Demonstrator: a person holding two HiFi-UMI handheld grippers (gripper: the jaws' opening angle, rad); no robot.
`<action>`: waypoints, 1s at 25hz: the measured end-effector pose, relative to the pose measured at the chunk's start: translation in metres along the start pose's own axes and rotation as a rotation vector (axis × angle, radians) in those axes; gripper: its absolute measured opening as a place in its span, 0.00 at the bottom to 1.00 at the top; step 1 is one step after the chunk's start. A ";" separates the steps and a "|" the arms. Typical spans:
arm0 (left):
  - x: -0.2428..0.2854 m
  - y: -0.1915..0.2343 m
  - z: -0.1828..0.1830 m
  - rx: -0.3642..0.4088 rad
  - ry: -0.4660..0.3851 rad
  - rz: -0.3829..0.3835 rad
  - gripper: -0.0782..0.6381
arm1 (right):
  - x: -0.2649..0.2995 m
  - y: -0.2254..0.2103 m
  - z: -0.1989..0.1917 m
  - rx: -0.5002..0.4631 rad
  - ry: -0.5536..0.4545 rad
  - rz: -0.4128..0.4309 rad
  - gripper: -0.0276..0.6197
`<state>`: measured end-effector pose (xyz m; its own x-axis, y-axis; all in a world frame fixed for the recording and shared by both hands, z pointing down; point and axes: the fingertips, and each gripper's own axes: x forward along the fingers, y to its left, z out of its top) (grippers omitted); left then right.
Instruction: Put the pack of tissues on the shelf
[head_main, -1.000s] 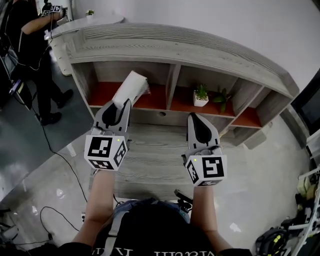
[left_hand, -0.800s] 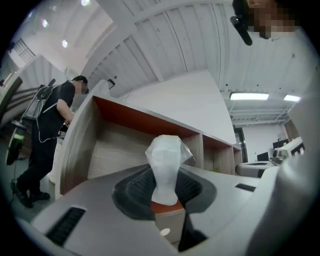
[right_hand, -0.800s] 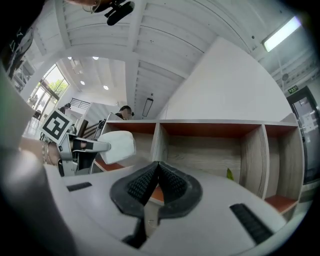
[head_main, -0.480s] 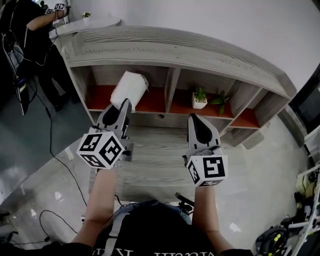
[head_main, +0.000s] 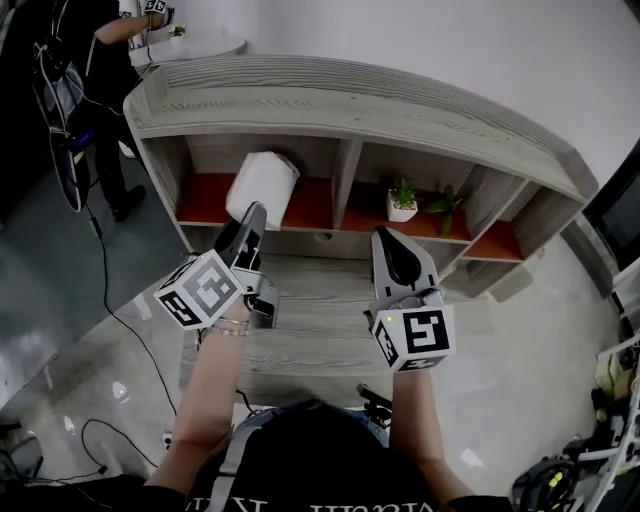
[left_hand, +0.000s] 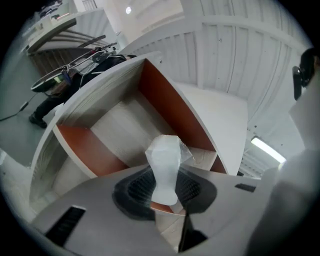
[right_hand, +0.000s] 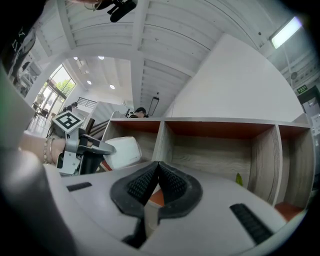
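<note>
Left gripper view shows your left gripper clamped on the pack of tissues, held just before the left compartment of the shelf. Ease it well inside and set it flat before letting go; your right gripper is closed, empty.

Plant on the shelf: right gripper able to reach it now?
Probably yes: the right gripper is empty and faces the plant in its open bay, nothing between them. Its jaws are shut, so they'd need opening first.

Jaws clamped on left gripper, together on right gripper.
</note>
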<state>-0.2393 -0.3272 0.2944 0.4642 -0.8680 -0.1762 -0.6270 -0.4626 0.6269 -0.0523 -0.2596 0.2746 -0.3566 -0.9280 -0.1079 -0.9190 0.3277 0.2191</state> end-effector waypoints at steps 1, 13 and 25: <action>0.002 0.001 -0.002 -0.030 0.002 -0.002 0.24 | 0.001 -0.001 0.000 -0.002 0.000 0.002 0.07; 0.005 0.014 -0.022 -0.530 0.002 -0.011 0.24 | 0.005 -0.004 0.000 -0.019 0.002 0.034 0.07; 0.004 0.046 -0.036 -0.794 -0.016 0.105 0.24 | 0.008 -0.005 -0.005 -0.009 -0.003 0.048 0.07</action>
<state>-0.2433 -0.3456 0.3500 0.4151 -0.9049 -0.0936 -0.0318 -0.1173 0.9926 -0.0494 -0.2694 0.2771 -0.4009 -0.9106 -0.1004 -0.8992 0.3701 0.2333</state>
